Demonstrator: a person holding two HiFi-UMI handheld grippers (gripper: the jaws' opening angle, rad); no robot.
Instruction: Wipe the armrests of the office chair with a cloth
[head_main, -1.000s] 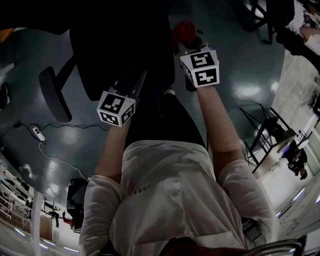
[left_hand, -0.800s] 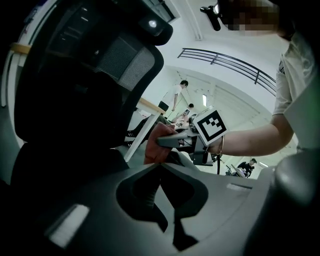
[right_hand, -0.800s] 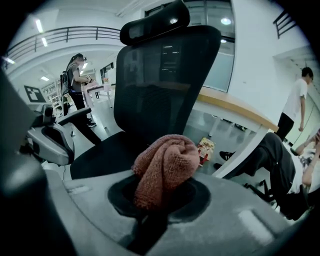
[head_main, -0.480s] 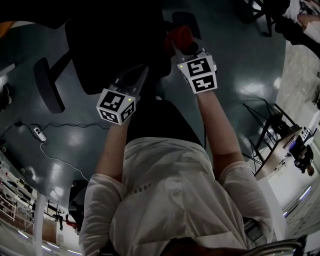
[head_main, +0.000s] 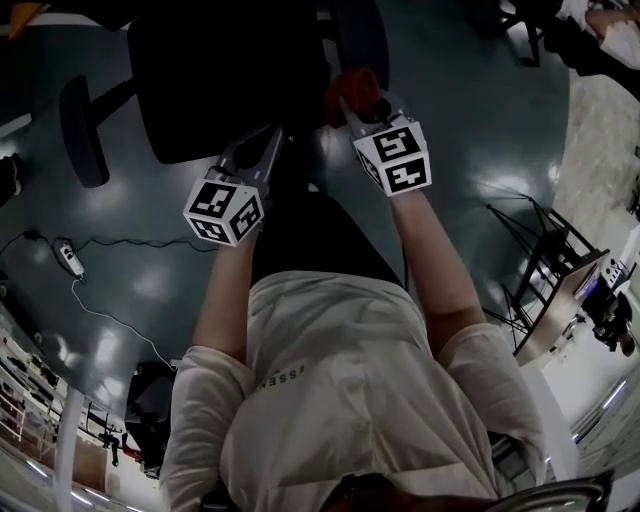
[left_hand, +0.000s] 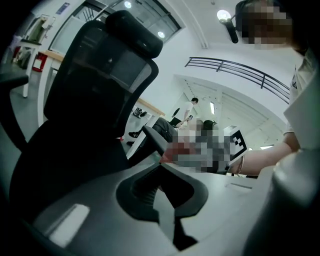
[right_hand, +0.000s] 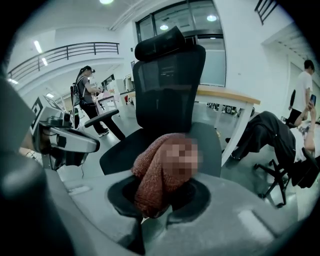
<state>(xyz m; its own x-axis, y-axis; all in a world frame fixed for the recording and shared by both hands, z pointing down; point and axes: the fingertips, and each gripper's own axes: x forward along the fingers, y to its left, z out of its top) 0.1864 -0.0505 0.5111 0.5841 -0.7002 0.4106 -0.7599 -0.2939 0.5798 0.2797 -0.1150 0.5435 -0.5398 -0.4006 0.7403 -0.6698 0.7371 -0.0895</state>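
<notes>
In the head view the office chair (head_main: 220, 70) stands at the far side, and its left armrest (head_main: 80, 130) is a long, dark, rounded pad out on the left, running from near to far. The left gripper (head_main: 270, 140) points at the chair. Its own view shows its smooth grey jaws pressed together along a zigzag line, with nothing in them. That view also shows the chair's tall see-through mesh back (left_hand: 100, 85) and the curved headrest (left_hand: 135, 32), which the head view does not show. To the right, the right gripper (head_main: 355, 105) is clamped tight on the cloth (head_main: 352, 88), a red-brown, bumpy, knitted bunch. In the right gripper view the cloth is rolled into a fat sausage that stands up out of the jaws, its long side pointing up and leaning a little right. It sits at the near end of the right armrest (head_main: 360, 40); I cannot tell if they touch. Only the right gripper view shows a wood-topped desk (right_hand: 230, 95) behind the chair.
</notes>
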